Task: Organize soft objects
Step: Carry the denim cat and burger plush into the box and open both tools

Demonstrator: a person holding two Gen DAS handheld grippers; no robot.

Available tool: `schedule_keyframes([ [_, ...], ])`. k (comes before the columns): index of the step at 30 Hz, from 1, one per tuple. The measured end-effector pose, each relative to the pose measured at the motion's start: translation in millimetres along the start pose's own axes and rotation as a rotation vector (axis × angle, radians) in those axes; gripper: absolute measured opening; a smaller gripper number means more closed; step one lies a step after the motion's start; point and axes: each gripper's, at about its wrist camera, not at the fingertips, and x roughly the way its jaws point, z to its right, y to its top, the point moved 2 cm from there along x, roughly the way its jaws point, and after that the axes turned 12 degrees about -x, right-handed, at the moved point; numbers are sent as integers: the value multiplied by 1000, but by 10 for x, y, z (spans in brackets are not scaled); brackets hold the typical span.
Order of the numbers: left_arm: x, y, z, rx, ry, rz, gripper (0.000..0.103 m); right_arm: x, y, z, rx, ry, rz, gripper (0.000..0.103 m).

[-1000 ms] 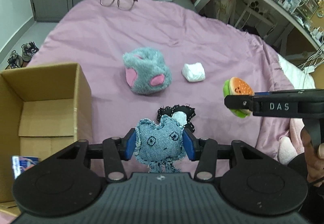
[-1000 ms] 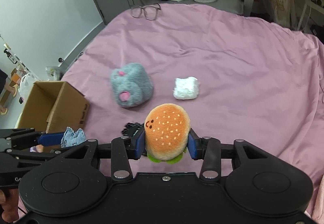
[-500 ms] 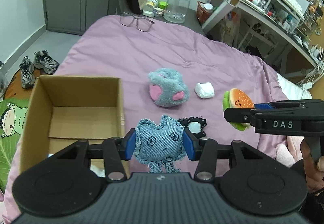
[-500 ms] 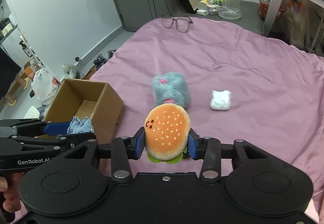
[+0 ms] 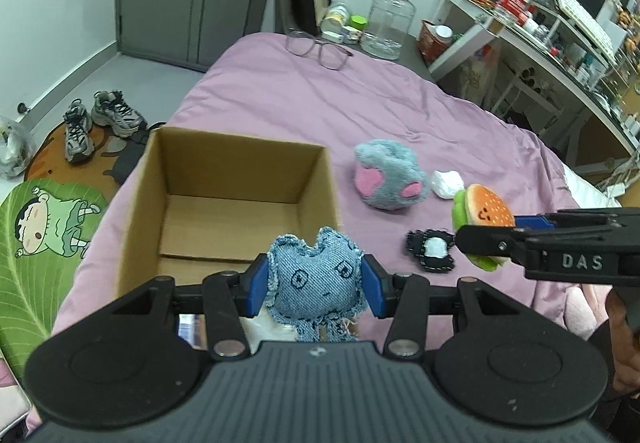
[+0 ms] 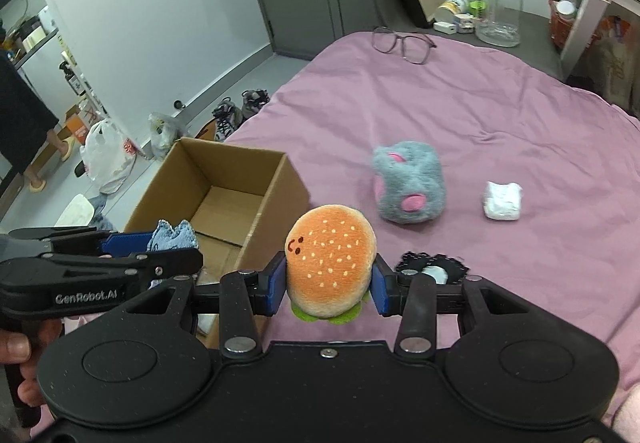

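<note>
You hold two soft toys at once above a bed (image 5: 280,99) spread with a pink cover. Your left hand-held gripper (image 5: 316,285) pinches a denim plush (image 5: 314,277) with a stitched face between its blue pads, the frayed legs dangling below. It hangs at the near rim of an open cardboard box (image 5: 232,179) that sits at the bed's left edge. In the right wrist view the same left hand-held gripper (image 6: 176,243) enters from the left with the denim plush (image 6: 172,241) over the box (image 6: 224,179).

Your right hand-held gripper (image 6: 330,289) squeezes a burger plush (image 6: 330,269), orange bun up, green felt showing beneath. From the left wrist view the right hand-held gripper (image 5: 486,239) reaches in from the right, the burger plush (image 5: 482,219) at its tip, above the cover just right of the box.

Three soft things lie on the bed. A grey fuzzy plush (image 5: 390,175) with pink patches rests near the middle, right of the box. A small white bundle (image 5: 446,183) lies just beside it on the right. A black-edged piece with a white centre (image 5: 430,249) lies nearer you, between the two toys you hold.

A pair of glasses (image 5: 318,49) rests at the bed's far edge. Beyond it stands a clear plastic jar (image 5: 386,21). Sneakers (image 5: 100,121) sit on the floor to the left, beside a green cartoon mat (image 5: 36,243).
</note>
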Motion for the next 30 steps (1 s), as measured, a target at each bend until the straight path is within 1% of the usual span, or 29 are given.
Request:
schedule_keyframes([
  [7,3,82,-271,-20,9,14,48,99,71,-198,-30,9,-14,42],
  [13,40,153,-455,-51,-19,20,48,187,164,-354,-70,7,-28,42],
  [21,194,191,-556,-71,-10,6,48,271,216,-403,-78,28,-29,42],
  [23,216,197,-578,-77,2,5,49,272,241,-427,-79,40,-22,42],
  [25,236,213,-585,-84,42,5,52,266,265,-433,-78,57,-11,42],
  [27,240,239,-579,-87,88,-14,54,280,284,-454,-86,72,-5,42],
  [28,226,250,-578,-83,88,-21,58,297,297,-473,-95,75,-6,42],
  [30,170,262,-582,-81,64,-13,62,343,324,-509,-104,77,-13,42],
])
